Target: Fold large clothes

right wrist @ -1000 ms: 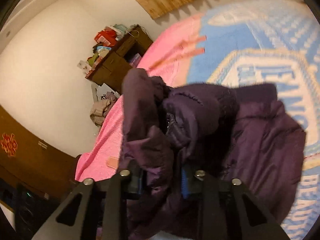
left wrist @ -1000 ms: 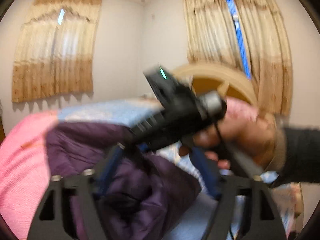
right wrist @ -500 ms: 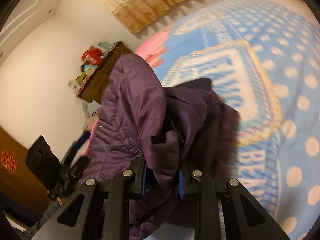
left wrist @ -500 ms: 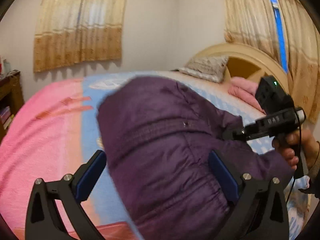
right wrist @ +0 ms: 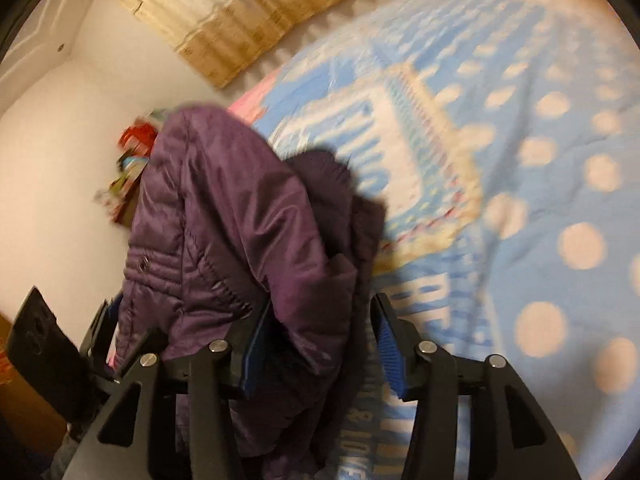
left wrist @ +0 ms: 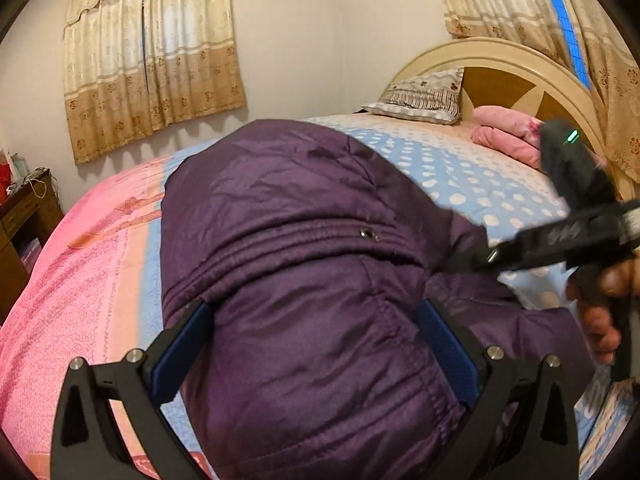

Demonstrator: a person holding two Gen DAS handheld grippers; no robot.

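A large purple padded jacket [left wrist: 304, 264] lies bunched on the bed, filling the middle of the left wrist view. My left gripper [left wrist: 316, 344] is open, its blue pads [left wrist: 184, 352] wide apart on either side of the jacket's bulk. In the right wrist view the jacket [right wrist: 224, 236] drapes between my right gripper's fingers; the right gripper [right wrist: 316, 344] is open with a fold of fabric lying loosely in the gap. The right gripper also shows at the right of the left wrist view [left wrist: 480, 258], held in a hand.
The bed has a pink and blue dotted cover [left wrist: 460, 176] [right wrist: 520, 160]. A pillow [left wrist: 420, 96], a folded pink blanket [left wrist: 504, 132] and a wooden headboard [left wrist: 512, 64] are at the far end. A brown dresser [left wrist: 20, 216] stands at the left; curtains [left wrist: 152, 56] hang behind.
The right gripper has opened and let go of the jacket fold it was shut on. The left gripper, shut a second ago, stays open around the jacket, which has settled onto the bed.
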